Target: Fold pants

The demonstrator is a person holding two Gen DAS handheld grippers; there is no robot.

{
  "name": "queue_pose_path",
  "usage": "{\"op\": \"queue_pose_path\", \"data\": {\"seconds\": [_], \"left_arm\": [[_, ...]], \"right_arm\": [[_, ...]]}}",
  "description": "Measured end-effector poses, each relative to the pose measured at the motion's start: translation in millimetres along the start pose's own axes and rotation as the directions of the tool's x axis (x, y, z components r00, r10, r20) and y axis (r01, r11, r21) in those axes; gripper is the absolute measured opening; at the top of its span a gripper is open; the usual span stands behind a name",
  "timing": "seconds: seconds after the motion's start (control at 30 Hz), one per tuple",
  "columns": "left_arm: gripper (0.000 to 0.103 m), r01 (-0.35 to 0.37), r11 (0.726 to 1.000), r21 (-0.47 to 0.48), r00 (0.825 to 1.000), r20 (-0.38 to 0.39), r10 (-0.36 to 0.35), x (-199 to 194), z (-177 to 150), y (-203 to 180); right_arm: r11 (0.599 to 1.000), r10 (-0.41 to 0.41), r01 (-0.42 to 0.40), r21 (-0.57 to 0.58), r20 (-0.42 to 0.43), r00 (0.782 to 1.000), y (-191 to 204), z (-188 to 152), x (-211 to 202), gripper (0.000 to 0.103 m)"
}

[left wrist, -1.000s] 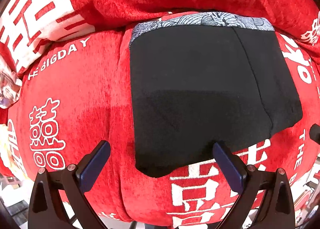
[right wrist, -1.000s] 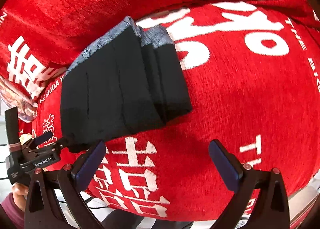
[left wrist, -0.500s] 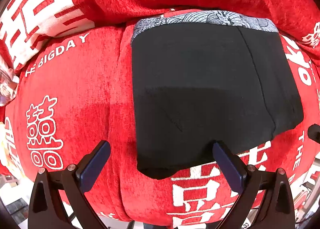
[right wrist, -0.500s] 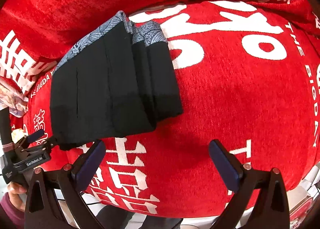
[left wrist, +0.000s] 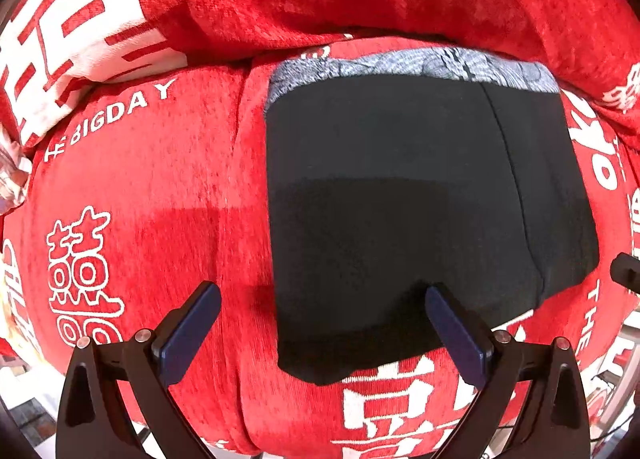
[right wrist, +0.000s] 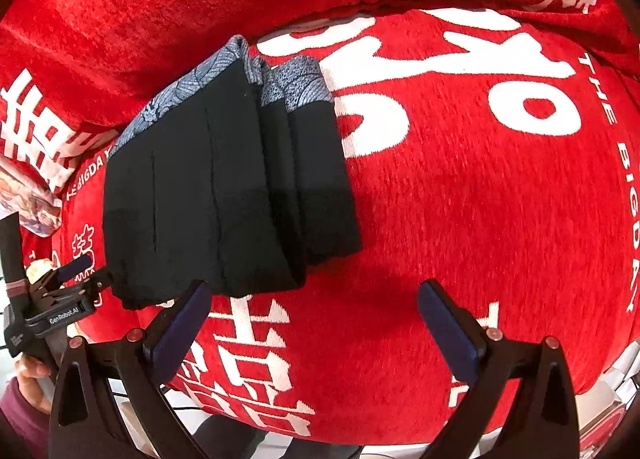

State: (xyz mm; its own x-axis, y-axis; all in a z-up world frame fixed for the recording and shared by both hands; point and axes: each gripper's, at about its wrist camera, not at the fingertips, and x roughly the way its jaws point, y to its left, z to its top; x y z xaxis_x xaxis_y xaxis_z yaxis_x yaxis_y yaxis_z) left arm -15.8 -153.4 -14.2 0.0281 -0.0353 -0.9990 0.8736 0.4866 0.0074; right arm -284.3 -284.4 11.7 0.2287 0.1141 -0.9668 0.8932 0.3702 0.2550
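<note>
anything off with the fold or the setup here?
Mostly tidy. The black pants lie folded on the red cover, but the layers are stepped on the right side, with a second strip of grey waistband showing. Both tongs are open and hold nothing.

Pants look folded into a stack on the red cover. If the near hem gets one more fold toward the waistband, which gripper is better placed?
Left, probably. The left gripper stands open at the black pants' near hem; the right gripper is open mostly over bare red cover.

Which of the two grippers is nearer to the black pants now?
The left gripper: its open fingers straddle the near left corner of the black pants. The right gripper, also open, is over bare red cover beside them.
</note>
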Motion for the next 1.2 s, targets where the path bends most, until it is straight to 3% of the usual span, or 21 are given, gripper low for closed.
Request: {"op": "queue_pose_path", "data": {"seconds": [0.4, 0.8, 1.0, 1.2], "left_arm": [[0.103, -0.019, 1.000, -0.011, 1.000, 0.016, 0.019, 7.3, 11.0, 3.7], [0.103, 0.005, 0.999, -0.038, 1.000, -0.003, -0.005, 14.5, 19.3, 10.9], [0.103, 0.092, 0.991, -0.096, 0.996, 0.001, -0.093, 15.5, 29.0, 29.8], [0.103, 0.207, 0.966, -0.154, 0.978, 0.003, -0.209, 26.7, 36.0, 56.6]], "right_arm": [[0.999, 0.022, -0.022, -0.031, -0.014, 1.000, -4.3, 17.1, 4.7, 0.103], [0.995, 0.080, -0.082, -0.051, -0.043, 0.996, -9.6, 28.2, 16.2, 0.103], [0.988, 0.146, -0.150, -0.050, -0.067, 0.987, -15.7, 34.3, 25.2, 0.103], [0.970, 0.231, -0.236, -0.060, -0.088, 0.969, -21.4, 44.3, 35.5, 0.103]]}}
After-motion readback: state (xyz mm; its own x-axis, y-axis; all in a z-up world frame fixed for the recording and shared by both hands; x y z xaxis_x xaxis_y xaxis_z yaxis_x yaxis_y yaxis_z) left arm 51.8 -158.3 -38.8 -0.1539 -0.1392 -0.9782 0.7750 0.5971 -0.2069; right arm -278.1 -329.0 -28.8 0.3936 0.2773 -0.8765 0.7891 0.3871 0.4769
